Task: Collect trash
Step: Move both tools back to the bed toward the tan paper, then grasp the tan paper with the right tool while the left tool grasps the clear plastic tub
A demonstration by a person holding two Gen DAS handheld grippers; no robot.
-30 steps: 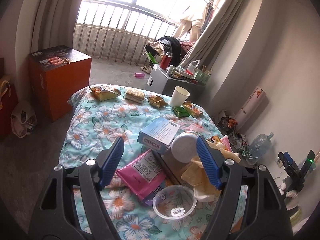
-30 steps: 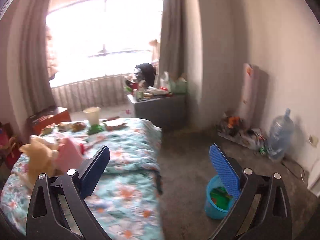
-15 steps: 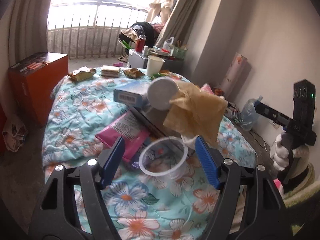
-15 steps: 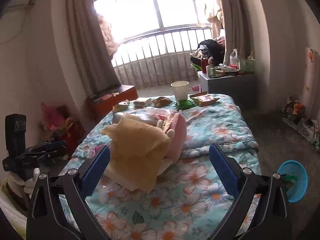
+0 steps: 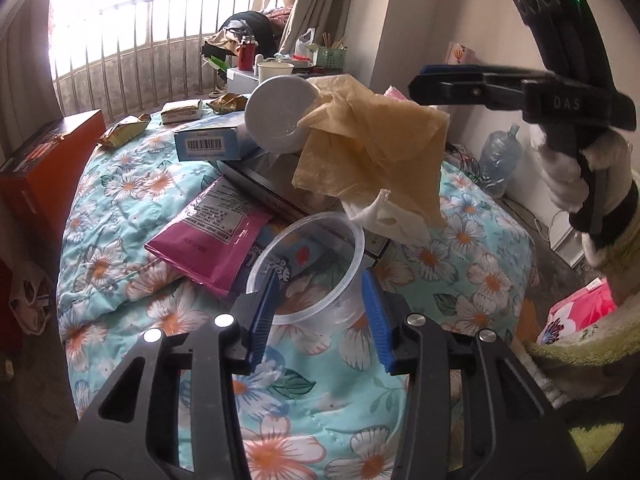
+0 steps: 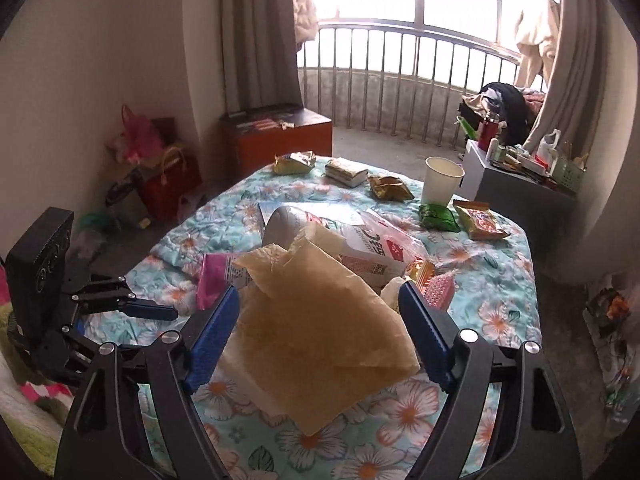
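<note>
Closing around a clear plastic cup (image 5: 316, 268), left gripper (image 5: 320, 312) jaws straddle it, contact unclear; right gripper (image 6: 320, 336) jaws, narrowing, flank a tan paper bag (image 6: 320, 328).

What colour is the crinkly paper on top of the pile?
Tan, like a brown paper bag. The right wrist view shows it best.

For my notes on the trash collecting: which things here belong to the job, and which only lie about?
Job: clear plastic cup, tan paper, pink wrapper, snack packets.
Lying about: orange cabinet, water bottle, red bag.
</note>
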